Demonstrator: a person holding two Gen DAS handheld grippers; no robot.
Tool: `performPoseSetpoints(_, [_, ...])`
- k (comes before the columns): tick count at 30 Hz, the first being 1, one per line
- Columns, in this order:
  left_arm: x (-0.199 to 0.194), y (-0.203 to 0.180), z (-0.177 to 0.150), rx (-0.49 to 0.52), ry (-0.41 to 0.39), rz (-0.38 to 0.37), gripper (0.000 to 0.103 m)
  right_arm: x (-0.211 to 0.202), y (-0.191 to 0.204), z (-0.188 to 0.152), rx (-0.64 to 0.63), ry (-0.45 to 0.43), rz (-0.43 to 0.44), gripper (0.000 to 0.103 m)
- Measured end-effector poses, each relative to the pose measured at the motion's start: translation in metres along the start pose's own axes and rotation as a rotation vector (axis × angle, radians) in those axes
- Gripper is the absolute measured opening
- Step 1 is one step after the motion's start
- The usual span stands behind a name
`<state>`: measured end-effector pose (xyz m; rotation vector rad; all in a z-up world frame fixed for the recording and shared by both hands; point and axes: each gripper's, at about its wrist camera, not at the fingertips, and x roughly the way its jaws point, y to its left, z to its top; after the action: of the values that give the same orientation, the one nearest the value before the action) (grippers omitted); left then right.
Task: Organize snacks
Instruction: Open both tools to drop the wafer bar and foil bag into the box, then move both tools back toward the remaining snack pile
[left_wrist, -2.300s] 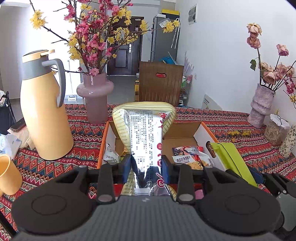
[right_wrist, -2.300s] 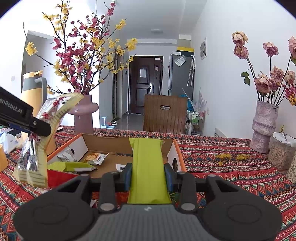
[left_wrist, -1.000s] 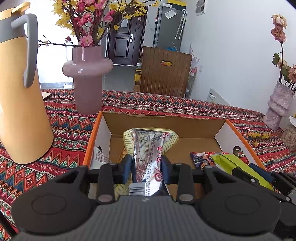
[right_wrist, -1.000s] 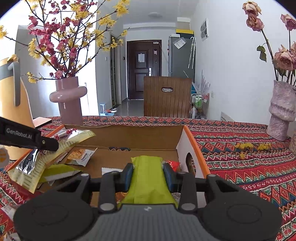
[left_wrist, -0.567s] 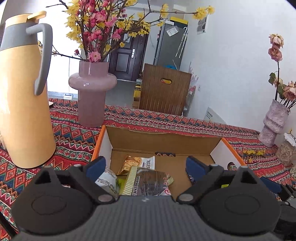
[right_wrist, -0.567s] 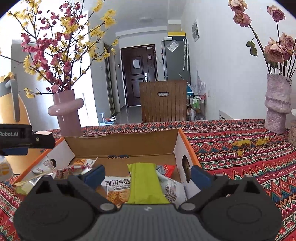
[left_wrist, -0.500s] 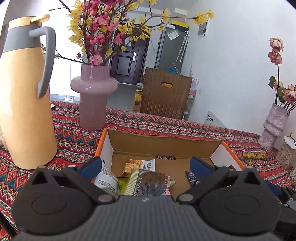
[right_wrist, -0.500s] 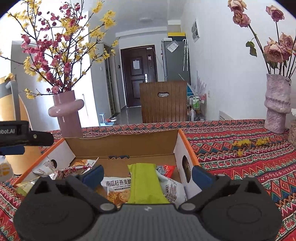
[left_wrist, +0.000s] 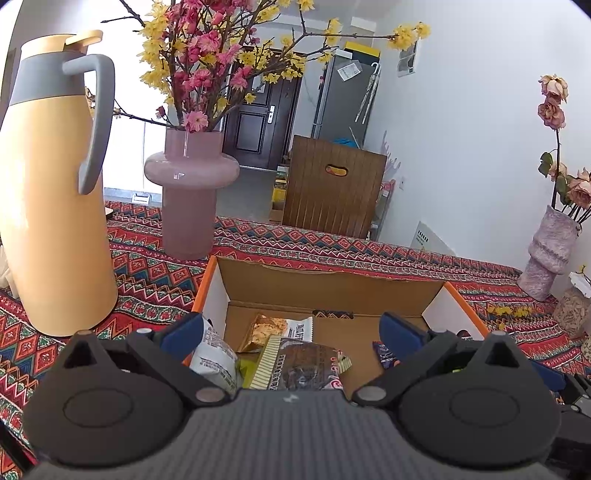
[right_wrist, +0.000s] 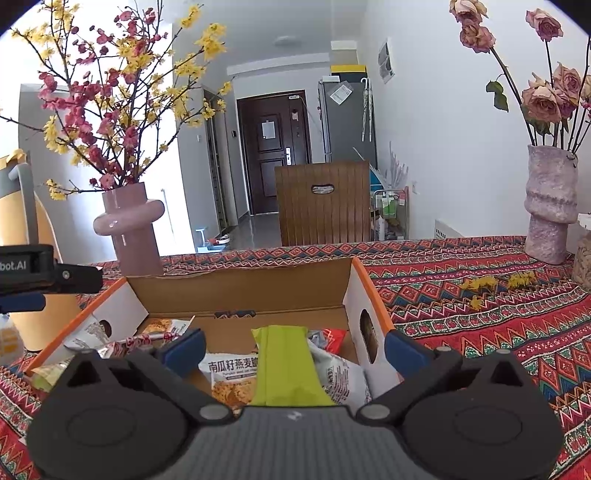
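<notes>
An orange-edged cardboard box (left_wrist: 332, 288) stands on the patterned tablecloth, with several snack packets in it. My left gripper (left_wrist: 291, 332) hangs open over the box's near left part. Below it lies a striped, silver-backed packet (left_wrist: 303, 365), free of both blue pads. In the right wrist view the same box (right_wrist: 240, 291) fills the middle. My right gripper (right_wrist: 293, 345) is open above its right half. A lime-green packet (right_wrist: 286, 365) lies between and below its fingers, untouched, on top of a pumpkin-seed snack bag (right_wrist: 231, 380).
A tall yellow thermos jug (left_wrist: 48, 192) and a pink vase of blossoms (left_wrist: 190, 192) stand left of the box. A rough purple vase with roses (right_wrist: 550, 206) stands far right, with yellow petals (right_wrist: 495, 284) on the cloth. A wooden chair back (left_wrist: 332, 188) rises behind the table.
Both grippers were shut on their packets a second ago. They opened, the striped packet and the green packet dropped into the box, and both grippers rose slightly.
</notes>
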<state>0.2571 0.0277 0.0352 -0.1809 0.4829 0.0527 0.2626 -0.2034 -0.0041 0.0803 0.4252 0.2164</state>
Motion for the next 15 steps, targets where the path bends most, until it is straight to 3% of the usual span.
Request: performPoseSetpoints(15, [-0.041, -0.005, 0.015, 0.005, -0.020, -0.015, 0.103, -0.037, 0.002, 0.015, -0.014, -0.068, -0.017, 0.103])
